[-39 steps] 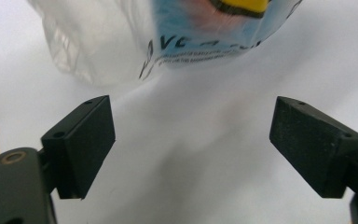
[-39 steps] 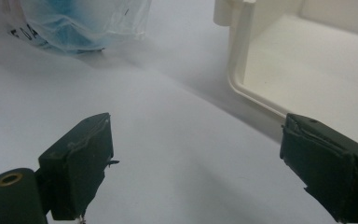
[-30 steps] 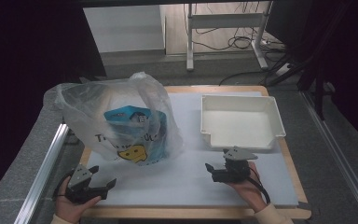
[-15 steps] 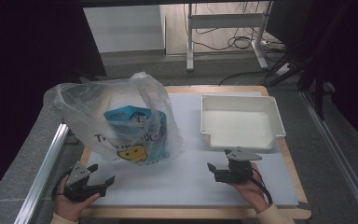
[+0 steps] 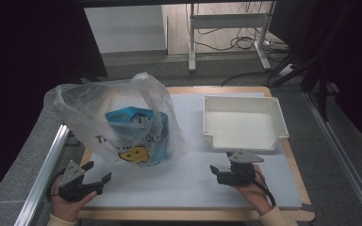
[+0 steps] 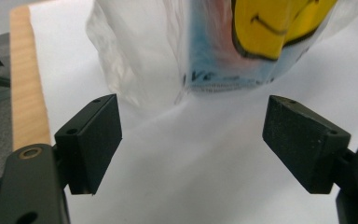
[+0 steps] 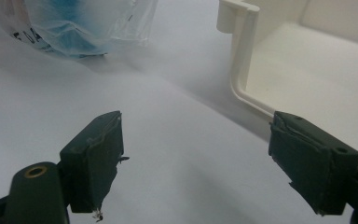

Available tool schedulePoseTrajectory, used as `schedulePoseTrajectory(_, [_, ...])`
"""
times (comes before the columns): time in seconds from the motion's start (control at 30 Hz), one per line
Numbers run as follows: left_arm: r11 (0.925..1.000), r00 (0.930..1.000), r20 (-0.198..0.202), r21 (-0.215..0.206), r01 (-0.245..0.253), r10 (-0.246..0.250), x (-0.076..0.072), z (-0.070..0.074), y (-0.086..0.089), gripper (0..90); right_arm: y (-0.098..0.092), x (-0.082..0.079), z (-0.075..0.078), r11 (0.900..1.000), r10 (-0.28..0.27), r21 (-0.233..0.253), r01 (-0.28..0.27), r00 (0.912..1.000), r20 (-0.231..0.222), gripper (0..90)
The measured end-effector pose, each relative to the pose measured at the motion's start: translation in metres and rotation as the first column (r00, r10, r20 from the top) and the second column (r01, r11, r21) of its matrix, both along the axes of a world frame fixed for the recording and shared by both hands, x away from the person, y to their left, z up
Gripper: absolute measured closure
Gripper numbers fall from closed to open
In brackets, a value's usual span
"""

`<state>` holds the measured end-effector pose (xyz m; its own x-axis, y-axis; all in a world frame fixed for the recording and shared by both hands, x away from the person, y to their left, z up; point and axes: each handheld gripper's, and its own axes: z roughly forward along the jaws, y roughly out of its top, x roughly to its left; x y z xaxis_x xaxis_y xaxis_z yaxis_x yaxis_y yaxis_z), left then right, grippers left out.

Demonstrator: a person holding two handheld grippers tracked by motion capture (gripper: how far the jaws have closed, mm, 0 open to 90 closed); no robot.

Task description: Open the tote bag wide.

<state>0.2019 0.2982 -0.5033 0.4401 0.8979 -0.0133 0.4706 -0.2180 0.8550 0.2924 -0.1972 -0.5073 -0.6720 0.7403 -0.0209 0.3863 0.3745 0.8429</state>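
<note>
A clear plastic bag [image 5: 118, 120] stands on the left of the white mat, holding a blue packet [image 5: 132, 117]; a yellow smiley face is printed on its front. To its right sits an empty white tray [image 5: 273, 113]. My left gripper [image 5: 97, 172] rests open at the near left corner and points at the bag. In the left gripper view its jaws [image 6: 191, 140] stand wide apart, just short of the bag [image 6: 223, 46]. My right gripper [image 5: 216, 173] is open in front of the tray. In the right gripper view [image 7: 196, 158] there is bare mat between the jaws, with the tray [image 7: 242, 56] to the right and the bag [image 7: 74, 28] far left.
The white mat [image 5: 179, 183] covers a wooden board [image 5: 193, 214]. A metal rail [image 5: 45, 174] runs along the table's left side. Beyond the far edge stand a metal frame [image 5: 193, 42] and floor cables [image 5: 245, 44].
My right gripper has drifted very slightly to the right. The left gripper, bag and tray have stayed put.
</note>
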Motion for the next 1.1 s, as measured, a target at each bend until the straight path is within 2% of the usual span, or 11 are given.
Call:
schedulePoseTrajectory(0.37, [0.9981, 0.9999, 0.015, -0.061, 0.001, 0.0, -0.003, 0.018, 0.007, 19.6, 0.0, 0.0, -0.002, 1.0, -0.013, -0.02, 0.013, 0.9999, -0.004, 17.9])
schedulePoseTrajectory(1.1, [0.9929, 0.9997, 0.022, -0.119, 0.008, -0.005, -0.004, 0.036, 0.013, 20.4, 0.0, 0.001, -0.003, 0.999, -0.027, -0.033, 0.026, 0.9995, -0.016, 17.9])
